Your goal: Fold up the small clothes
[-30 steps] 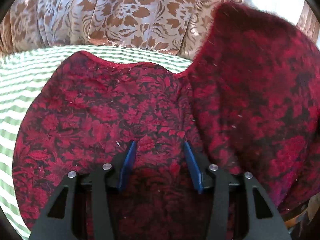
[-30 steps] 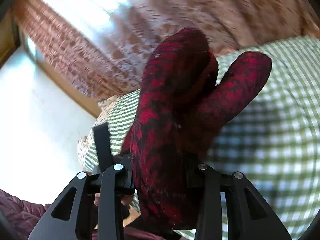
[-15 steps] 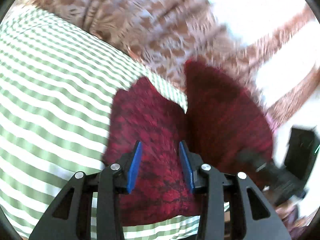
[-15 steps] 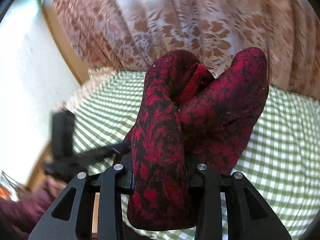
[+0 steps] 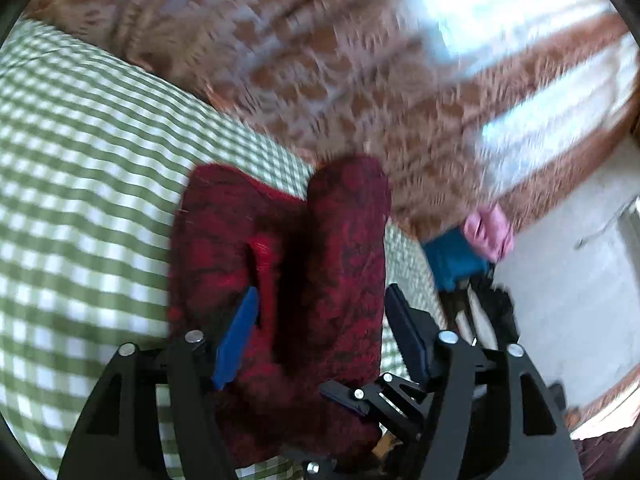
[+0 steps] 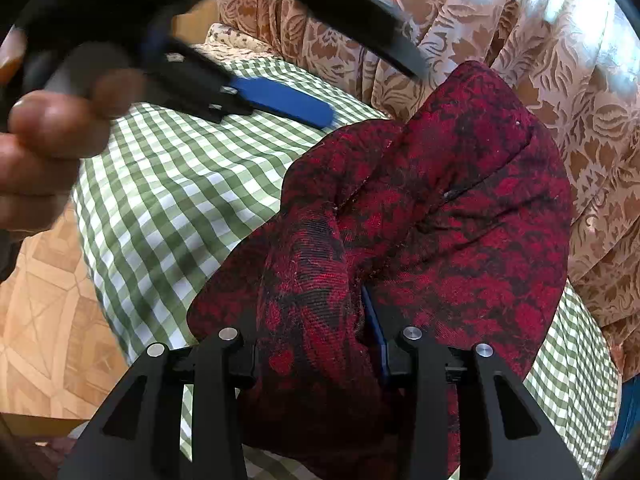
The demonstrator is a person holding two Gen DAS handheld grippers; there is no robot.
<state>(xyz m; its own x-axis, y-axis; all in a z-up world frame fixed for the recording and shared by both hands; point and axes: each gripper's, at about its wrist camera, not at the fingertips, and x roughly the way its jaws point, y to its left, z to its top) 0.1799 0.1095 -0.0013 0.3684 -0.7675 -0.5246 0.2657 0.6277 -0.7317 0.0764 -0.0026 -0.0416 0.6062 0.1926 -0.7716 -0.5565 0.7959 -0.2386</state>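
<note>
Daylight glares through the curtain (image 5: 320,60); left view smeared, perhaps motion blur; edges bow.

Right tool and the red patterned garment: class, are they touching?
Touching. The right wrist view shows the red patterned garment bunched between the right tool's two fingers, its folds filling the gap and pressing against both pads.

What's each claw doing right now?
Left claw: open, jaws just opened wider; red garment seen between them, not gripped.
Right claw: shut on the red garment, jaws just eased slightly wider.
</note>
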